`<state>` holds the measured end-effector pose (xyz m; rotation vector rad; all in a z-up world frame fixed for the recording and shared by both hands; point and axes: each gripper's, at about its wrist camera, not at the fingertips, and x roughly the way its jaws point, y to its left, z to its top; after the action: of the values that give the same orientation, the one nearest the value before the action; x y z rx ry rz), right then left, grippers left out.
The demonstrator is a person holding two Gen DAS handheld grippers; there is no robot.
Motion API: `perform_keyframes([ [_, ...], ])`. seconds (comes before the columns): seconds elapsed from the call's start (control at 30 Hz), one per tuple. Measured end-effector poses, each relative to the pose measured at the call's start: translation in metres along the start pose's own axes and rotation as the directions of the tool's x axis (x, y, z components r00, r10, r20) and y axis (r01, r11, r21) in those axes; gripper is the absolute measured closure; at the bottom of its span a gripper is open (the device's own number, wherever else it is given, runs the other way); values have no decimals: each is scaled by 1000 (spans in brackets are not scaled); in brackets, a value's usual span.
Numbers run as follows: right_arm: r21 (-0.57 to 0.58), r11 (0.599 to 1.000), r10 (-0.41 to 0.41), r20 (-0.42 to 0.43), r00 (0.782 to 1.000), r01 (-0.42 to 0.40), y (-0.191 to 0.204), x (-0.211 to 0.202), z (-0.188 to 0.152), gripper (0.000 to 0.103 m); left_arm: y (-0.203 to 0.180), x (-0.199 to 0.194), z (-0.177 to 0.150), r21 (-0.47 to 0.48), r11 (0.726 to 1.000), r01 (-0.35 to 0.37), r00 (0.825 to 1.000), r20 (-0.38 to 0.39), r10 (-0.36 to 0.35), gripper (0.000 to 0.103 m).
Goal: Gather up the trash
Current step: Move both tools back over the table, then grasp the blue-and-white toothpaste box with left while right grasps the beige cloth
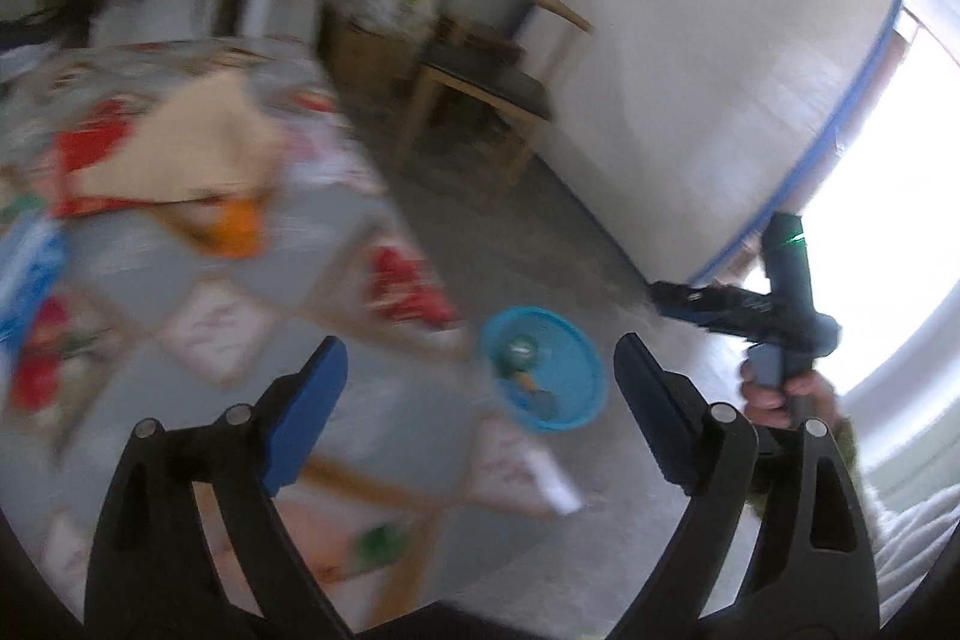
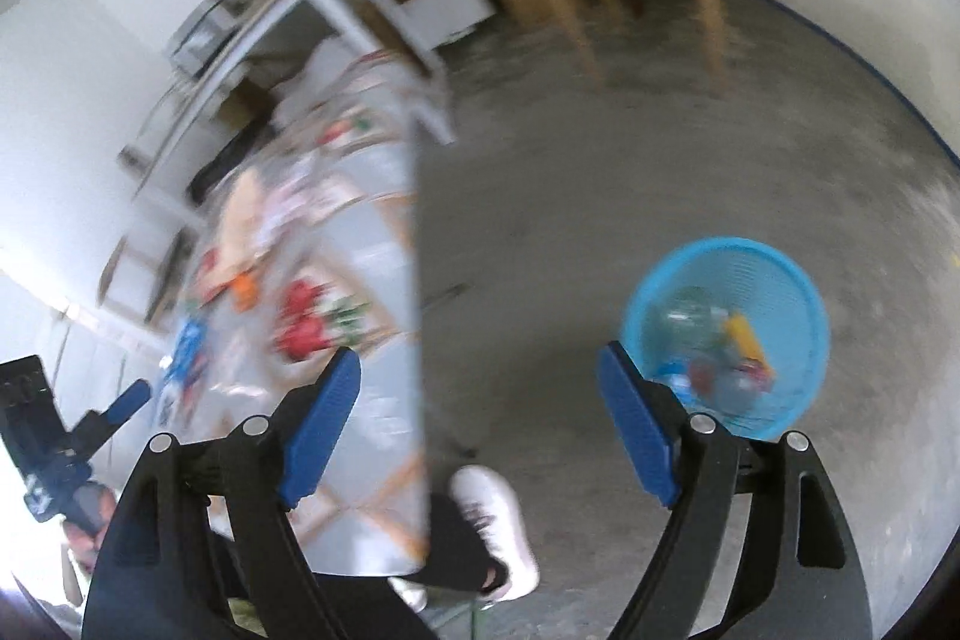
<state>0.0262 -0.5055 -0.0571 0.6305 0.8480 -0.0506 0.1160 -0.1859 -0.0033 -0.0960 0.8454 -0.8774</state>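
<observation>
Your left tongs sit closest in the left wrist view: blue pads wide apart, nothing btwn them. Right tongs same in the right wrist view, pads spread wide, empty. Both views blurry.

Blue basket stands on the grey floor, just beside the tabletop edge, w/ trash already in it: a clear bottle-like item, something yellow, some red bits, too smeared to name. In the left view the basket shows btwn your left pads, well below them.

Tabletop has a patterned cloth w/ red motifs; on it a beige paper bag, an orange item touching the bag's lower edge, a blue packet at the left rim.

Your white shoe is on the floor next to the tabletop edge. Wooden chair stands farther back, well apart from the basket.
</observation>
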Motion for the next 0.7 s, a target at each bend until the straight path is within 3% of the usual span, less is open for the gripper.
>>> perform_keyframes([
  [0.2,-148,984,82,-107,991,-97,94,47,-7,24,78,-74,-19,-87,986,-140,983,104,149,15],
  [0.3,-211,969,97,-157,983,-129,135,70,-12,24,117,-101,-15,-139,964,-228,959,139,247,15],
  [0.4,-269,952,95,-194,976,-146,168,89,-19,24,149,-113,-11,-145,917,-373,907,151,393,14],
  [0.43,-285,947,93,-201,975,-149,178,95,-20,24,161,-111,-9,-126,884,-450,873,143,465,14],
  [0.53,-318,936,89,-204,975,-152,201,108,-15,24,188,-98,-5,-60,816,-575,813,71,578,14],
  [0.57,-326,933,88,-200,976,-151,206,111,-12,24,194,-94,-6,-48,810,-585,808,53,587,15],
  [0.7,-382,917,57,-164,985,-116,237,132,14,24,218,-78,-9,-25,818,-575,818,-23,575,15],
])
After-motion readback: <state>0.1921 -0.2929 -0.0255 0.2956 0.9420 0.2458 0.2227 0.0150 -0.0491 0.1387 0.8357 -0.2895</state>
